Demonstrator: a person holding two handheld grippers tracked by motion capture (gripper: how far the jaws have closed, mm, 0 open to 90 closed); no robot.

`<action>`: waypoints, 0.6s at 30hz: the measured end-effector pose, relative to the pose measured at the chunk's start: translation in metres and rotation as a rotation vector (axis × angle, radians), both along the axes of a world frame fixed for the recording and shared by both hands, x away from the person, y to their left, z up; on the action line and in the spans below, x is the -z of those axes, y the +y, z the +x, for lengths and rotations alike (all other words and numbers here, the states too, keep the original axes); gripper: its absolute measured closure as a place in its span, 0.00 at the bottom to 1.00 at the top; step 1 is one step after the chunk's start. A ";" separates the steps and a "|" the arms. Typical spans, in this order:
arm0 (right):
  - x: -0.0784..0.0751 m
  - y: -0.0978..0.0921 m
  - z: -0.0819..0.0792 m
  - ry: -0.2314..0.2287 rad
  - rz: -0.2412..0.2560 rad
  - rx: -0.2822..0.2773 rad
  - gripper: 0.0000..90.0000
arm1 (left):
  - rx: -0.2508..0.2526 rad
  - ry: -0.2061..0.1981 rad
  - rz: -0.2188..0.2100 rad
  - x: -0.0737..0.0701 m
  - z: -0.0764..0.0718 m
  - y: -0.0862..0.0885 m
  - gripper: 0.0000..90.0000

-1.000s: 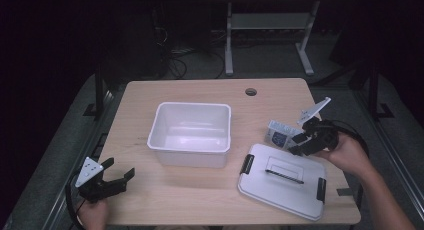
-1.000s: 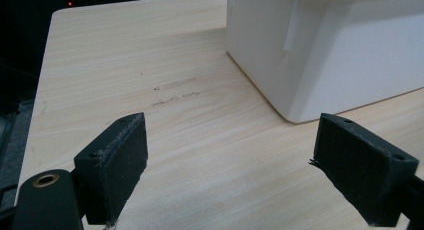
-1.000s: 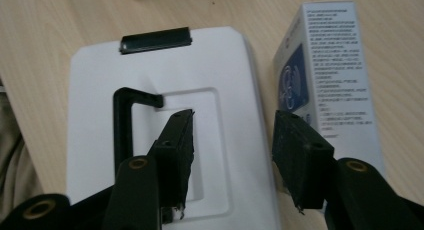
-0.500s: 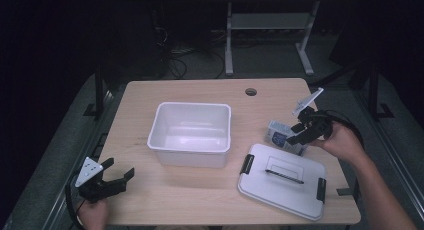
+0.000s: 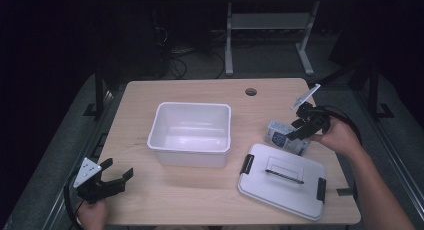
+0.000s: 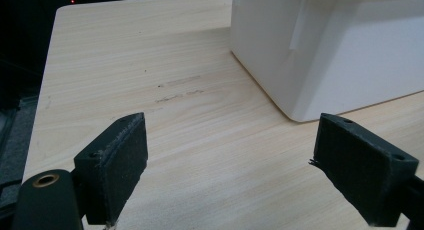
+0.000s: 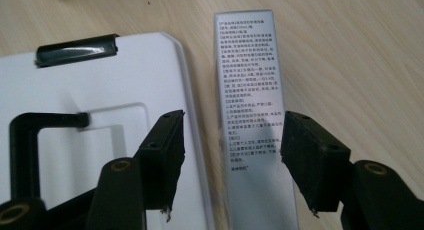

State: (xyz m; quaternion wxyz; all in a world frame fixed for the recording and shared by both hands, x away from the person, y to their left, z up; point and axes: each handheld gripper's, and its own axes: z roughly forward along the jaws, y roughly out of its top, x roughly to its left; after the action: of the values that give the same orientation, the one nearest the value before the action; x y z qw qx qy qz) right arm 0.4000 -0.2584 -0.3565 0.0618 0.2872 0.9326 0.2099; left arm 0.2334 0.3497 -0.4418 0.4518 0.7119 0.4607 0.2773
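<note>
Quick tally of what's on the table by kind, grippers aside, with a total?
White bin: 1
White lid with black handle and latches: 1
Small printed box: 1
Total: 3

Box [image 7: 250, 120] set between the right gripper [image 7: 232, 150] jaws, lid [image 7: 95, 120] just left, tub [image 6: 340, 45] ahead-right of the left gripper [image 6: 227, 165]

Small box [image 7: 250, 115] print too small
</note>
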 end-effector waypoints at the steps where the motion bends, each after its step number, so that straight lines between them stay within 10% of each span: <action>1: 0.001 0.000 0.001 0.003 -0.002 0.002 0.47 | -0.001 0.000 -0.001 0.000 0.000 0.000 0.15; 18: 0.008 0.002 0.014 0.021 -0.031 0.004 0.46 | 0.003 -0.002 -0.003 0.000 0.000 0.001 0.15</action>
State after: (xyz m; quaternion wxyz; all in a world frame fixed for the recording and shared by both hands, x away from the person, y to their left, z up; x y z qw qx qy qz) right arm 0.4139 -0.2565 -0.3647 0.0569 0.2901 0.9358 0.1920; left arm 0.2329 0.3505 -0.4416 0.4535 0.7116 0.4598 0.2767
